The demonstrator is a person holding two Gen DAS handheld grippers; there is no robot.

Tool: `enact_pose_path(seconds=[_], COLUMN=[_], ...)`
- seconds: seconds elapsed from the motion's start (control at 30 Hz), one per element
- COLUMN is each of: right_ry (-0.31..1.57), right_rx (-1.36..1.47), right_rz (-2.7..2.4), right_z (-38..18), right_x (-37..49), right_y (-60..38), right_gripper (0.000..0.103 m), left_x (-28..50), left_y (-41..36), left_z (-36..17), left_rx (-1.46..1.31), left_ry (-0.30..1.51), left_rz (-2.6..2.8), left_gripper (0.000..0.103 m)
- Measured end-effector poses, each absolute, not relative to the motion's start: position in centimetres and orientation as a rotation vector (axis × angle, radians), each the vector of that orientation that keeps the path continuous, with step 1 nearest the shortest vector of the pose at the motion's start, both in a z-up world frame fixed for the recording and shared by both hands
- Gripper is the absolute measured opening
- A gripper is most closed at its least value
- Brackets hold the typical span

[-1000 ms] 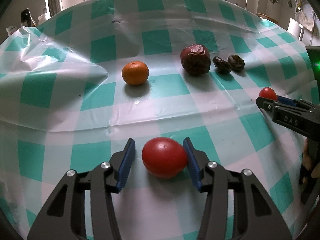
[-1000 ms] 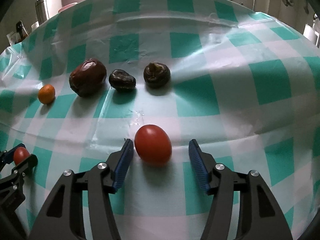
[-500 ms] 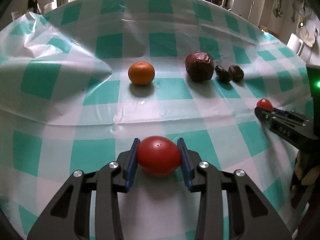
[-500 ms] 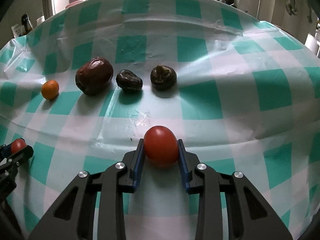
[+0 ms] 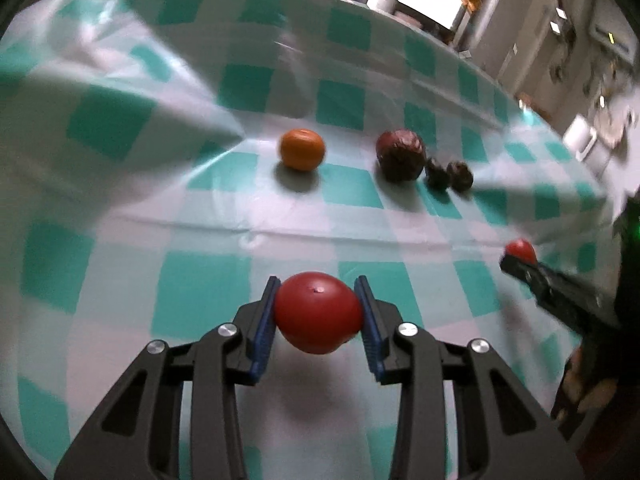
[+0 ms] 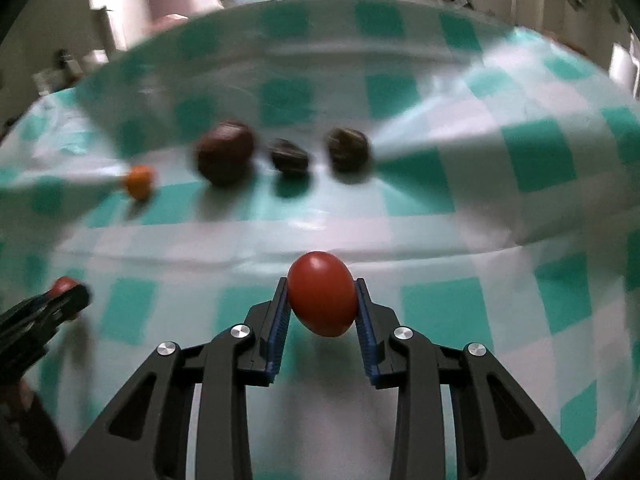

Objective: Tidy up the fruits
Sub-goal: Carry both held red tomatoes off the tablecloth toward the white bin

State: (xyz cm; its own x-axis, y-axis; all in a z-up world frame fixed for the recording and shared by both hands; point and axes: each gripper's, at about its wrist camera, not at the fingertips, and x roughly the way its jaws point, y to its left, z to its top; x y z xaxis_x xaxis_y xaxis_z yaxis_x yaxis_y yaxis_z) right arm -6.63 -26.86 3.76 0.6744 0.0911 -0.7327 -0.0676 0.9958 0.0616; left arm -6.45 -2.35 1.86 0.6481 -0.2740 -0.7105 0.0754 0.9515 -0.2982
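A: Where were the tomatoes?

B: One red tomato (image 5: 318, 312) sat clamped in the left gripper (image 5: 319, 314), the other tomato (image 6: 322, 294) in the right gripper (image 6: 322, 300). Both sets of jaws were closed on the fruit's sides, over the checked worktop (image 5: 208, 280).

A: How would they handle?

B: Light, smooth, thin-skinned, I'd judge; easily bruised, so a gentle hold across the widest part suited them. The orange (image 5: 302, 149) and dark wrinkled fruits (image 5: 401, 155) lay well apart, in a row.

Each wrist view looks steeply down along its fingers toward 12 o'clock, close over the checked tablecloth (image 5: 360, 216). Both share the orange (image 5: 302, 149) and dark fruits, and each sees the other gripper, at 3 and 9 o'clock.
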Motion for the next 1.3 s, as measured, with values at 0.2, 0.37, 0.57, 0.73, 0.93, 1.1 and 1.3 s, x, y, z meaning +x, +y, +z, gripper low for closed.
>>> enact_pose_path(seconds=[0.2,0.37,0.57,0.73,0.93,1.1,1.3], right_ry=[0.717,0.704,0.672,0.672,0.681,0.727,0.824], right_rx=[-0.096,-0.132,-0.15,-0.135,-0.107,-0.069,0.014], right_rz=[0.129,0.11,0.04,-0.04,-0.138,-0.233,-0.312], right_z=[5.9,5.7,6.2,5.8,4.8,2.7,-1.5], right_x=[-14.1,-18.1,-22.9,-26.0,-30.6,-34.5,-38.4], right_y=[-24.2,-24.9,-28.7,-32.7,-37.8,-42.0,-46.0], right_gripper=[0.031,0.031,0.031,0.031,0.031,0.031,0.031], left_x=[-10.8,-13.8,-16.1,-18.1,-21.0,-23.6,-27.8], left_y=[-0.4,-2.4,-6.7,-11.7,-17.6,-22.4,-29.6], left_z=[3.6,4.3,4.2,4.6,4.8,4.7,3.8], left_rx=[-0.291,-0.216,-0.136,-0.039,0.067,0.151,0.309], left_ry=[0.762,0.748,0.759,0.754,0.749,0.753,0.754], left_rz=[-0.118,-0.15,-0.229,-0.321,-0.441,-0.549,-0.72], left_gripper=[0.038,0.038,0.038,0.038,0.038,0.038,0.038])
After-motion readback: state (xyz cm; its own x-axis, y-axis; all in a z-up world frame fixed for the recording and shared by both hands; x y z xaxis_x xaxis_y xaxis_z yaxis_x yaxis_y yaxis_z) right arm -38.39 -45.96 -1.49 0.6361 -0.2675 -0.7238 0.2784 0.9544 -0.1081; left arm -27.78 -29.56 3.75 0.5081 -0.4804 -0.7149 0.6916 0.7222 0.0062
